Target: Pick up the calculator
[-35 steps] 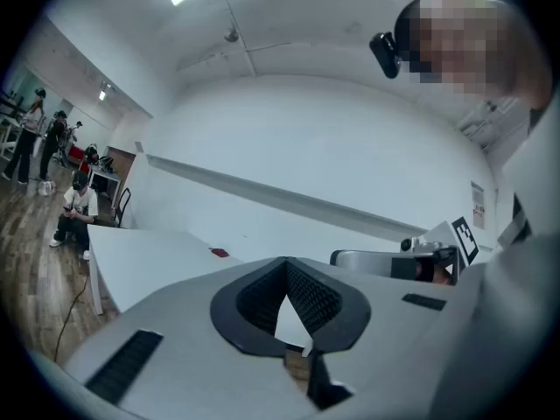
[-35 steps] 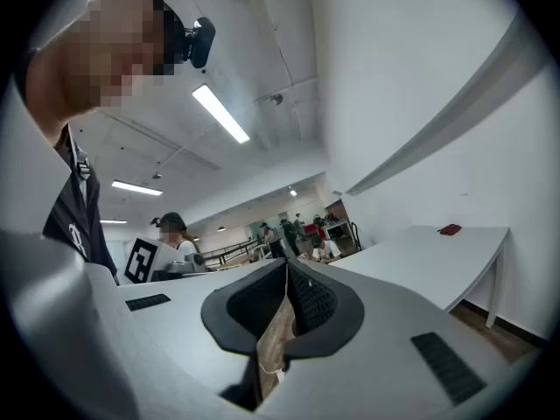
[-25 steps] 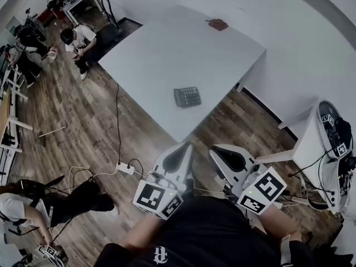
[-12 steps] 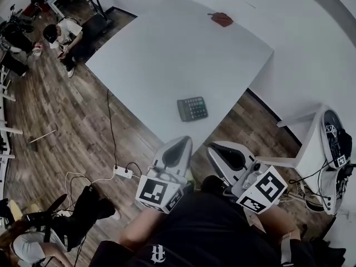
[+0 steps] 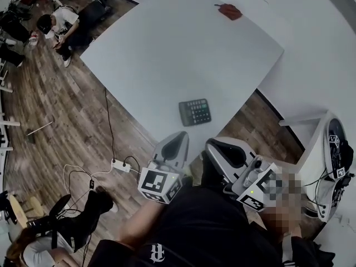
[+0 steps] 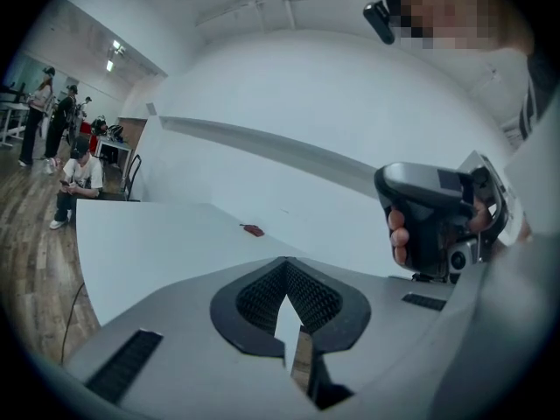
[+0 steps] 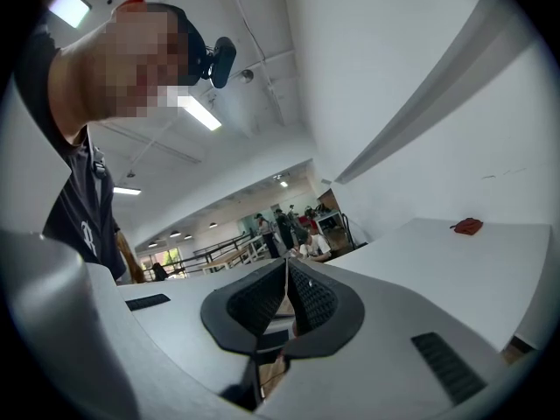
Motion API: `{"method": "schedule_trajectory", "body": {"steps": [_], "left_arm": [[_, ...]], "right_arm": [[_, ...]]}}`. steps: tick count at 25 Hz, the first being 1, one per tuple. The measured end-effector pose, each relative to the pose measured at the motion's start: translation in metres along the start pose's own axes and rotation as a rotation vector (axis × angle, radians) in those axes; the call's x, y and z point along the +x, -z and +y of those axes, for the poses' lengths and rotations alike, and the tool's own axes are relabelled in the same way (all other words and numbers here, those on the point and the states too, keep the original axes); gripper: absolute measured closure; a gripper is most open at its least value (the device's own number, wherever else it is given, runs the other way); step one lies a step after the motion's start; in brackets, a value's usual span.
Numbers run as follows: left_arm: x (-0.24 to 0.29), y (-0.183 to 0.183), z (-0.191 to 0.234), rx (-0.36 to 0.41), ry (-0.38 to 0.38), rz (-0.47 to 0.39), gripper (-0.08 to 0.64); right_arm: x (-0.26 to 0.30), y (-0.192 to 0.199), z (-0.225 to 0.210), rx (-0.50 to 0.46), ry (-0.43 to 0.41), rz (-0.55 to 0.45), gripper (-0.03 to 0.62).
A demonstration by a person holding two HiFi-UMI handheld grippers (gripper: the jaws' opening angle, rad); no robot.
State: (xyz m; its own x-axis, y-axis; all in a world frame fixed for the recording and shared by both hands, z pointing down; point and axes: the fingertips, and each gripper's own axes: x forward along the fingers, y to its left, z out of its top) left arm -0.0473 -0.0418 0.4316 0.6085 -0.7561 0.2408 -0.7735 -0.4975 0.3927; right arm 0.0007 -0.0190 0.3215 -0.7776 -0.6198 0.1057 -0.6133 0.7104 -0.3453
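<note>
Nearest me, my left tongs [image 5: 177, 141] and right tongs [image 5: 214, 148] hang just short of the near edge, both clenched on nothing. Beyond them the dark grey rectangular calculator [image 5: 194, 112] lies flat and untouched near the edge of the white tabletop [image 5: 167, 54]. I judge this the approach: next, one pair must spread and straddle the calculator. Far across sits a small red object [image 5: 230, 11].

The calculator [image 5: 194, 112] lies on the table [image 5: 167, 49] near its front edge, well apart from a small object [image 5: 230, 11] at the far side. Left tongs [image 5: 179, 134] and right tongs [image 5: 214, 144] sit side by side before that edge. A power strip [image 5: 121, 166] lies on the floor [image 5: 55, 121] to their left.
</note>
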Motion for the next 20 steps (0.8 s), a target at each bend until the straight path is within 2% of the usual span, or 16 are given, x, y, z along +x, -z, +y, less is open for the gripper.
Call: {"method": "schedule_trajectory", "body": {"steps": [7,16,17,19,20], "left_arm": [[0.042,0.038,0.044,-0.026,-0.105,0.037,0.554],[0.080,0.116,0.107,-0.184,-0.203,0.149,0.551],[0.084,0.124,0.113,-0.207,-0.218,0.161,0.542],[0.090,0.140,0.124,-0.256,-0.251,0.178,0.459],[0.093,0.146,0.129,-0.276,-0.267,0.185,0.446]], "right_arm": [[0.025,0.004,-0.041,0.025,-0.061,0.054,0.577],[0.044,0.024,-0.092,0.090,-0.050,0.137,0.577],[0.045,0.026,-0.097,0.096,-0.048,0.144,0.577],[0.045,0.031,-0.105,0.108,-0.045,0.156,0.577],[0.045,0.033,-0.109,0.114,-0.043,0.161,0.577]]}}
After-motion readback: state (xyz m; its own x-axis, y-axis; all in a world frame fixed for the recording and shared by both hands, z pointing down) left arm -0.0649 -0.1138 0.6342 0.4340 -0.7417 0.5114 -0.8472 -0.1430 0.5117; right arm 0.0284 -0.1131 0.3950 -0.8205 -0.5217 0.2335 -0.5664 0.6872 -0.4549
